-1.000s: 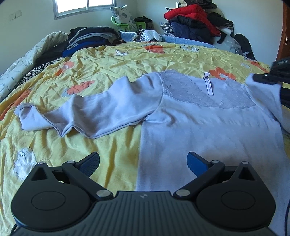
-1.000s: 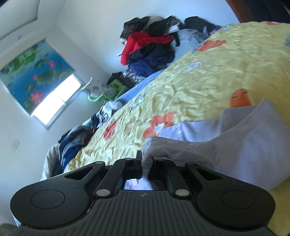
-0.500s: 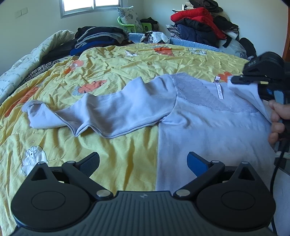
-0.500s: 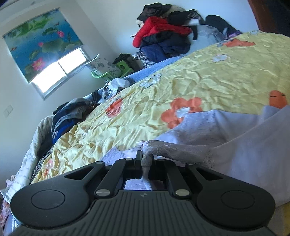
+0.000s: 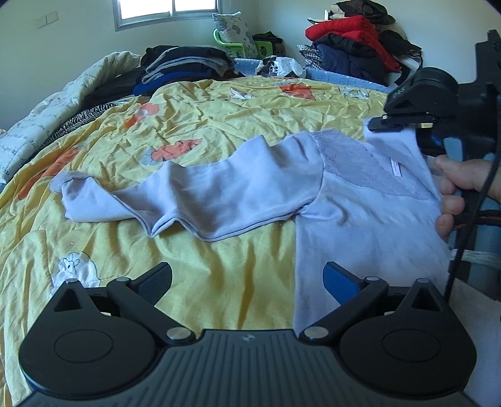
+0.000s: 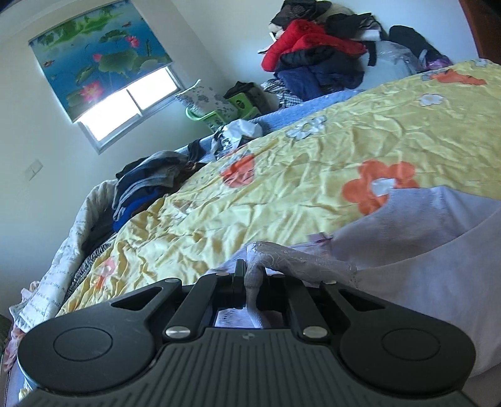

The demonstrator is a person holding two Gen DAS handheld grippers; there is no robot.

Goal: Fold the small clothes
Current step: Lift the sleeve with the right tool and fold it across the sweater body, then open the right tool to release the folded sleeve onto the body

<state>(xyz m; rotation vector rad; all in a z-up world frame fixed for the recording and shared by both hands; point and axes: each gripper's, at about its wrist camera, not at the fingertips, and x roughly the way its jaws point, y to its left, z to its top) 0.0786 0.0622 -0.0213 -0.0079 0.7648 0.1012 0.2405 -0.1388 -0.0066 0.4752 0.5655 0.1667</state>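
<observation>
A pale lilac long-sleeved top (image 5: 360, 219) lies on the yellow flowered bedspread (image 5: 203, 125), its left sleeve (image 5: 203, 194) stretched out to the left. My left gripper (image 5: 247, 281) is open and empty, low over the top's near hem. My right gripper (image 6: 250, 275) is shut on the top's lacy right shoulder edge (image 6: 281, 253) and holds it lifted above the bed. It shows at the right of the left wrist view (image 5: 388, 125), with the cloth folding over towards the middle.
Folded dark clothes (image 5: 184, 65) are stacked at the far left of the bed. A pile of red and dark clothes (image 5: 353, 40) sits at the far right. A rolled quilt (image 5: 47, 109) runs along the left edge. A window (image 5: 166, 9) is behind.
My right gripper has carried the top's right shoulder leftwards over the garment, folding that side in. My left gripper has shifted a little left and stayed open.
</observation>
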